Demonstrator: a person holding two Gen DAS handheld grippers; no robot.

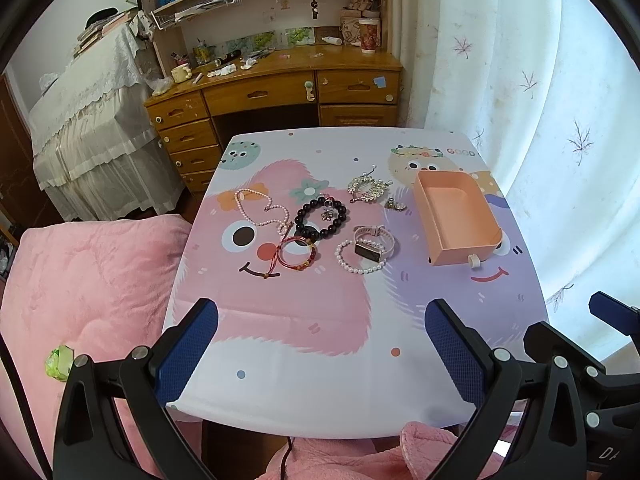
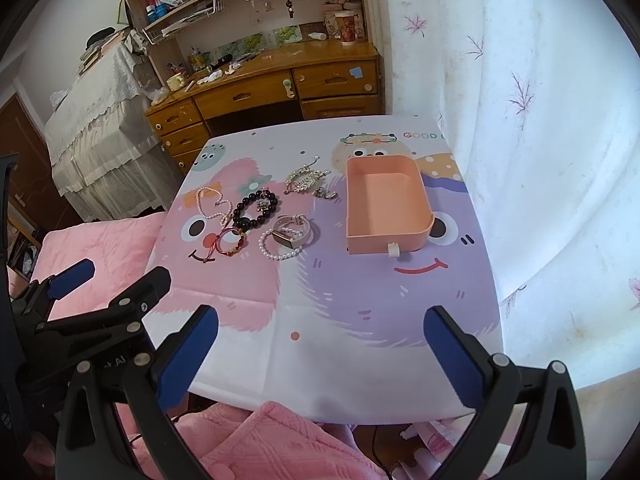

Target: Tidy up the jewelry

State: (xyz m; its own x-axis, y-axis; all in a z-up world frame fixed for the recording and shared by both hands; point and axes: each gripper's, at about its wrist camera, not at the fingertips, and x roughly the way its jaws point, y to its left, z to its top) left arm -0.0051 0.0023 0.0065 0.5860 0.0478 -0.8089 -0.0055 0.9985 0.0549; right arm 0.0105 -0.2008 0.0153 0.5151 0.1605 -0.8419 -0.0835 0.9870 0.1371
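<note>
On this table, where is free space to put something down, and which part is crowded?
Free: the near half of the table, between the jewelry and the front edge; also the far strip behind the orange tray. Crowded: the middle left, around the black bead bracelet and watch.

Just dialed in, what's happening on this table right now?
A person holds a claw in each hand above the near edge of the table. The left claw and right claw are both wide open and empty. Bracelets, a pearl necklace, a dark bead bracelet, a watch and a crystal brooch lie loose beside an empty peach tray. Nothing has been sorted yet.
</note>
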